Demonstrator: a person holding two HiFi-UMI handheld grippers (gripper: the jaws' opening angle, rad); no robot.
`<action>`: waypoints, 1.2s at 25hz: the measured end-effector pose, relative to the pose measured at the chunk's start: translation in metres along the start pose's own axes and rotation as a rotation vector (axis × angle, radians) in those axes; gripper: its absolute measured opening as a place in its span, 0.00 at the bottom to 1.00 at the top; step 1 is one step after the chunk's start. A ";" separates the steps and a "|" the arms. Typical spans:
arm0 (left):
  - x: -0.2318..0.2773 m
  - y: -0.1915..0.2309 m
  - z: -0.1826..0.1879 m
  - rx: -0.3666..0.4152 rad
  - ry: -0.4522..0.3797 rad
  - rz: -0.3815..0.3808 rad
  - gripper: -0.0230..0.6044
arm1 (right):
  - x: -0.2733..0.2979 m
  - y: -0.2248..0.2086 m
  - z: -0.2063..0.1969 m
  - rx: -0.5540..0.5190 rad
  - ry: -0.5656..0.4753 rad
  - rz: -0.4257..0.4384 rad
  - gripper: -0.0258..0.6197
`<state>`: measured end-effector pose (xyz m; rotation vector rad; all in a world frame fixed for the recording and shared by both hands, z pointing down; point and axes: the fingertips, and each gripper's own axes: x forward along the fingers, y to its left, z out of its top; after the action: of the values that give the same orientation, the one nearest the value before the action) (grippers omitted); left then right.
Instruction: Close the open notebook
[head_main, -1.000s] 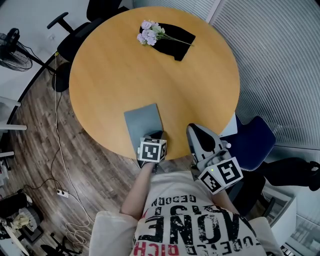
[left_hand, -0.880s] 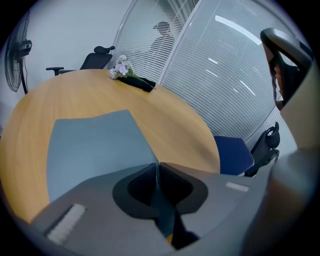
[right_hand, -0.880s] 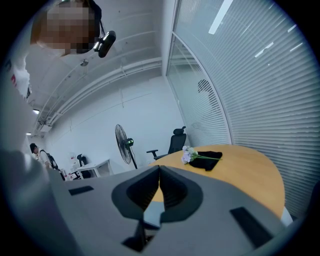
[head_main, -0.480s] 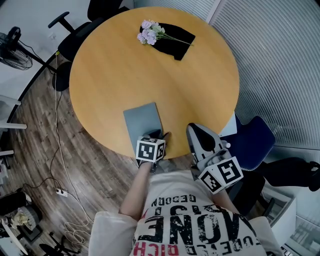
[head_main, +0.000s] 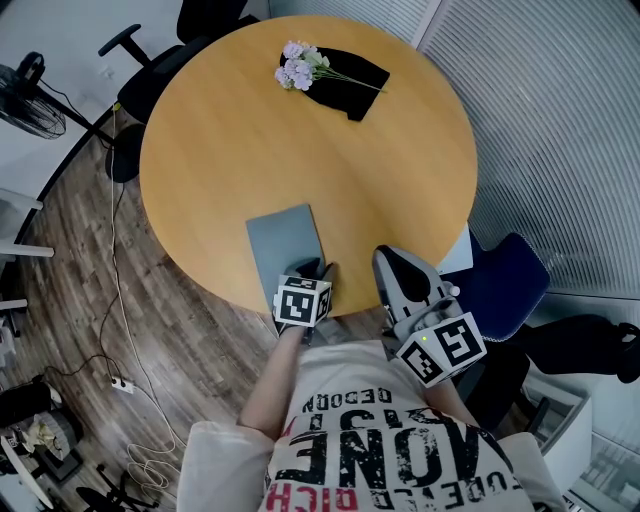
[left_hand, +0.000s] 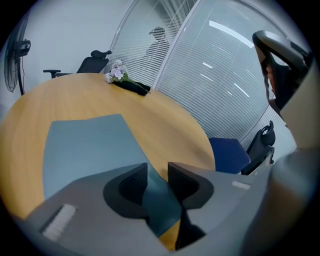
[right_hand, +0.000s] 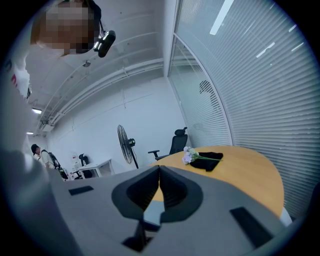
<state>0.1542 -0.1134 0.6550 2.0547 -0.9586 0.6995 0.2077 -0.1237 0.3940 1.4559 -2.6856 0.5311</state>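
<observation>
We see the notebook (head_main: 287, 240) lying closed by the table (head_main: 200, 150) edge nearest us.
Our left gripper (left_hand: 157, 172) has just been opening, jaws apart around its corner, seemingly not pressing; our right gripper (right_hand: 159, 176) is clenched, empty.

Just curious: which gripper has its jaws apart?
The left gripper: its jaws have just been opening, a corner of the grey notebook unpinched between them. The right gripper has them together.
</observation>
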 end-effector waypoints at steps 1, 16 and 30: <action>0.000 0.000 0.000 0.000 -0.001 -0.001 0.25 | 0.000 0.000 0.000 -0.001 0.000 0.000 0.06; -0.002 0.011 -0.001 0.028 -0.007 0.069 0.12 | -0.004 0.001 -0.001 0.000 -0.003 -0.005 0.06; -0.016 0.014 0.012 0.067 -0.038 0.110 0.05 | 0.000 0.004 0.005 -0.004 -0.021 -0.002 0.06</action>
<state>0.1360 -0.1226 0.6422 2.0923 -1.0900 0.7608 0.2051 -0.1232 0.3880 1.4719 -2.6991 0.5125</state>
